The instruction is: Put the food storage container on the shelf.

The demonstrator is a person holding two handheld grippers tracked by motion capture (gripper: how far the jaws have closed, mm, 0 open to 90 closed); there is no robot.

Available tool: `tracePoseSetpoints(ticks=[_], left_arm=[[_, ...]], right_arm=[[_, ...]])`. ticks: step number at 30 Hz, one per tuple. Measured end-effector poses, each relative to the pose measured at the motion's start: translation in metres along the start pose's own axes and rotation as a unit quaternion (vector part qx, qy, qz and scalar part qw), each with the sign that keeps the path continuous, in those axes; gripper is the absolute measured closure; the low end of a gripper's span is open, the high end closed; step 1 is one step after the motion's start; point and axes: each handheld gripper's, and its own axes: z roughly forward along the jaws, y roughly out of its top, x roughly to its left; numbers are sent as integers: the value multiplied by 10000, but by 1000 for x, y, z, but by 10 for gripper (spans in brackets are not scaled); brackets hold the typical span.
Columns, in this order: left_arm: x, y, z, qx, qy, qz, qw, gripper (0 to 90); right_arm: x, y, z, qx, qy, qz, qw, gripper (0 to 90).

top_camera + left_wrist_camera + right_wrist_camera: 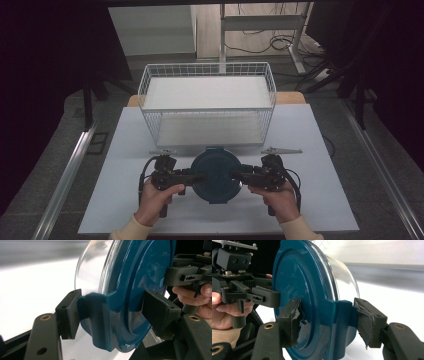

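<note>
Both grippers are clamped on the container's blue lid point(216, 174), left gripper point(199, 177) and right gripper point(235, 175) gripping opposite clip tabs, container between them; wire basket point(207, 107) just beyond waits, lift not yet begun

I am holding one round container with a teal lid point(216, 175) between my two grippers, the left gripper point(196, 177) and the right gripper point(239, 175). Behind the container, one white wire basket point(207, 103) is standing, and two small grey metal brackets point(163, 151) point(281, 150) are lying just behind the container.
</note>
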Motion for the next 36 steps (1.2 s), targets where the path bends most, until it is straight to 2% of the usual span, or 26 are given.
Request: tracePoseSetpoints(ticks=[6, 13, 19, 26, 36], left_arm=[[-2, 14, -6, -49, 24, 51, 10000, 332], [-8, 37, -19, -166, 9, 117, 9998, 331], [-16, 57, -30, -264, 94, 264, 9993, 329], [-19, 83, -40, -294, 10, 308, 9991, 329], [-26, 112, -57, -398, 15, 372, 9985, 330]], right_arm=[[3, 14, 0, -44, -20, -71, 10000, 406], [12, 40, -5, -166, -55, -220, 9996, 406], [19, 61, -9, -222, -9, -284, 9993, 406], [26, 86, -15, -326, -73, -403, 9986, 406], [36, 118, -20, -433, -74, -564, 9974, 406]])
